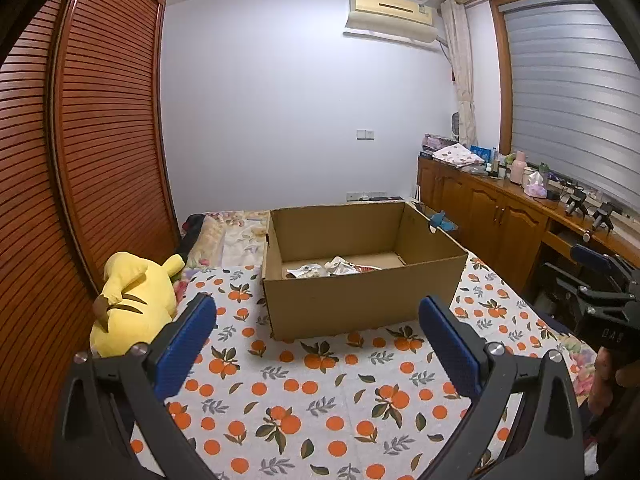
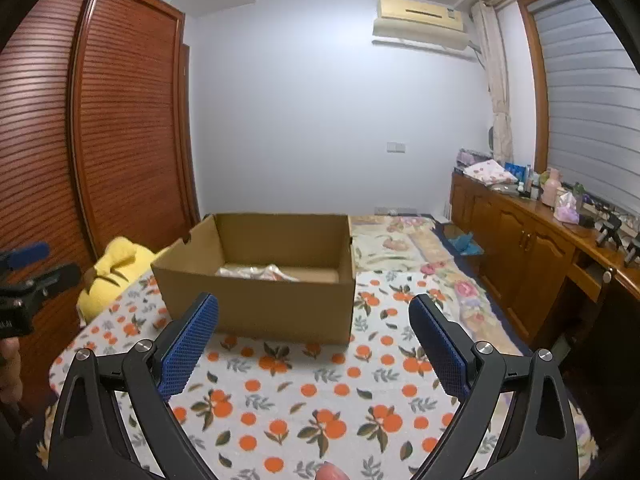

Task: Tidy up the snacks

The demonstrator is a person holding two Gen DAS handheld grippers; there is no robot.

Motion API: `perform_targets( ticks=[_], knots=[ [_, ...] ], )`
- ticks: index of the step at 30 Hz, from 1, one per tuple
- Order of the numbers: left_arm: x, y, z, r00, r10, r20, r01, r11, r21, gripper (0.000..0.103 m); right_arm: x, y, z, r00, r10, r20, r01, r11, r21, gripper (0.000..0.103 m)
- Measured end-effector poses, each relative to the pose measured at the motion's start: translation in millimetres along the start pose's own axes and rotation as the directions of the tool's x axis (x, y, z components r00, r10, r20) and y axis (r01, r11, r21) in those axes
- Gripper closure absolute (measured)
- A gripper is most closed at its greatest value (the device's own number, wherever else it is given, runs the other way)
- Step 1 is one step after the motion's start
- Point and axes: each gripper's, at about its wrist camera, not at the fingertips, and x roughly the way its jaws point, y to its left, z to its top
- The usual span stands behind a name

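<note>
— Well, spotted the snacks [image 1: 340, 268]?
— Down inside the box [image 1: 360, 300], twelve o'clock on the cloth [image 1: 320, 400].
— Left gripper [image 1: 318, 320], right gripper [image 2: 314, 320]?
— Both spread wide, holding nothing.

A yellow plush toy [image 1: 132, 304] lies on the orange-print cloth [image 1: 320, 400], beside a wooden louvred wardrobe [image 1: 100, 140]

An open cardboard box [image 2: 256, 280] sits on a bed covered by an orange-print cloth [image 2: 320, 396], snack packets [image 2: 256, 272] lying inside. The right gripper [image 2: 314, 308] hovers before it, jaws wide apart and empty. A yellow plush [image 2: 110, 276] lies left of the box.
</note>
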Motion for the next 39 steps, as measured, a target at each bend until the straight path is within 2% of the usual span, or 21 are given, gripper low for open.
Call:
perform_targets(
  ticks=[7, 39],
  knots=[
    [2.4, -2.6, -10.4, 1.0, -0.006, -0.023, 0.006, 1.0, 0.002, 0.001, -0.3, 0.3, -12.7, 1.0, -0.003, -0.019, 0.003, 1.0, 0.008, 0.005],
    [5.5, 3.6, -18.7, 0.999, -0.002, -0.036, 0.001, 1.0, -0.016, 0.001, -0.4, -3.0, -14.0, 1.0, -0.001, -0.016, 0.001, 1.0, 0.014, 0.005]
  ],
)
